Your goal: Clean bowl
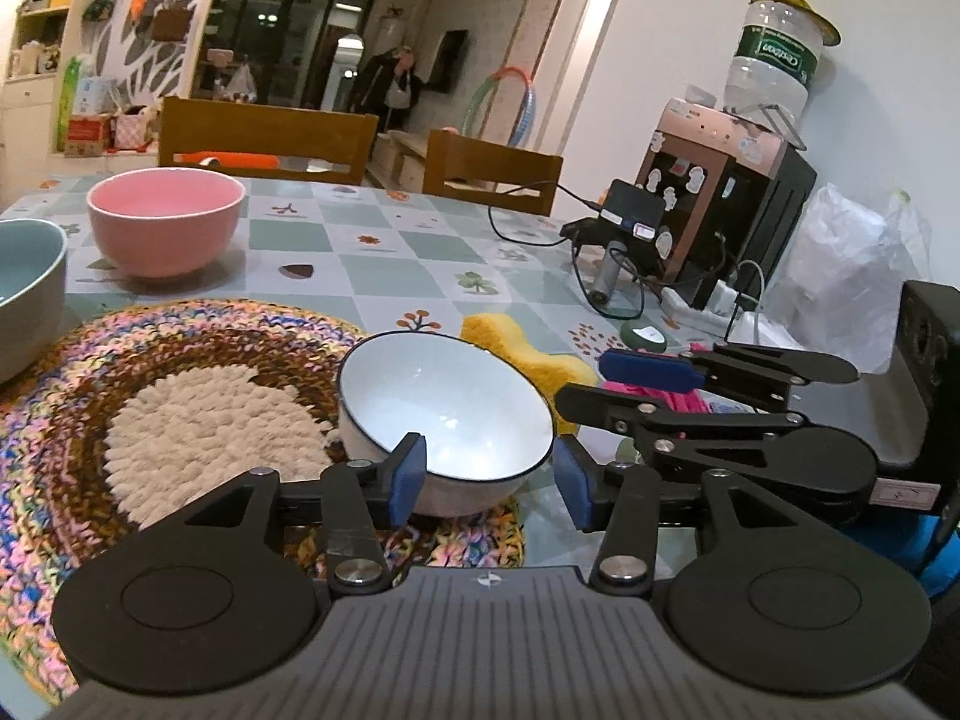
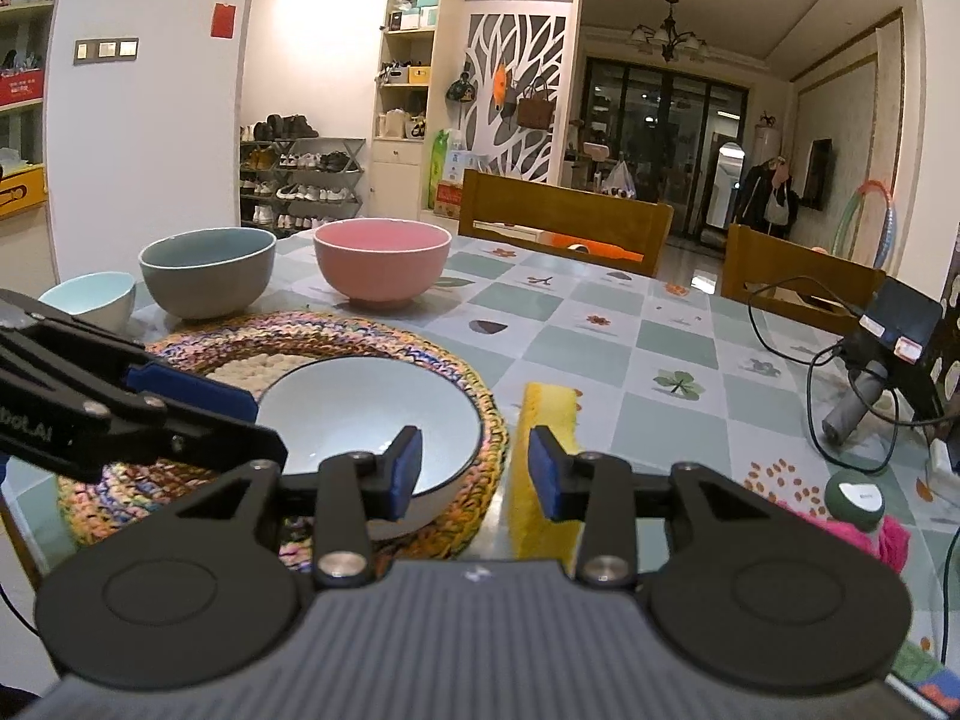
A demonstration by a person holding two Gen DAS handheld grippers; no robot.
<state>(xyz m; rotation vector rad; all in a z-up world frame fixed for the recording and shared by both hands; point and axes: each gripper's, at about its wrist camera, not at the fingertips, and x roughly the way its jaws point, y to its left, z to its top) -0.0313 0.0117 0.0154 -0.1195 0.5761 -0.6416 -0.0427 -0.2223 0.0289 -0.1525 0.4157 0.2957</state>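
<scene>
Here: white bowl (image 1: pixel 447 414) w/ dark rim sits on edge of braided mat (image 1: pixel 180 372), tilted slightly. Left gripper (image 1: pixel 489 477) jaws spread, one pad each side of bowl's near wall, not pressing. Right gripper (image 2: pixel 474 471) jaws apart, nothing pinched; yellow sponge (image 2: pixel 543 420) lies flat on table (image 2: pixel 630 348) just beyond right pad, beside mat. Pink bowl (image 2: pixel 381 264), grey-blue bowl (image 2: pixel 207 276) farther back, well apart from white one.
</scene>
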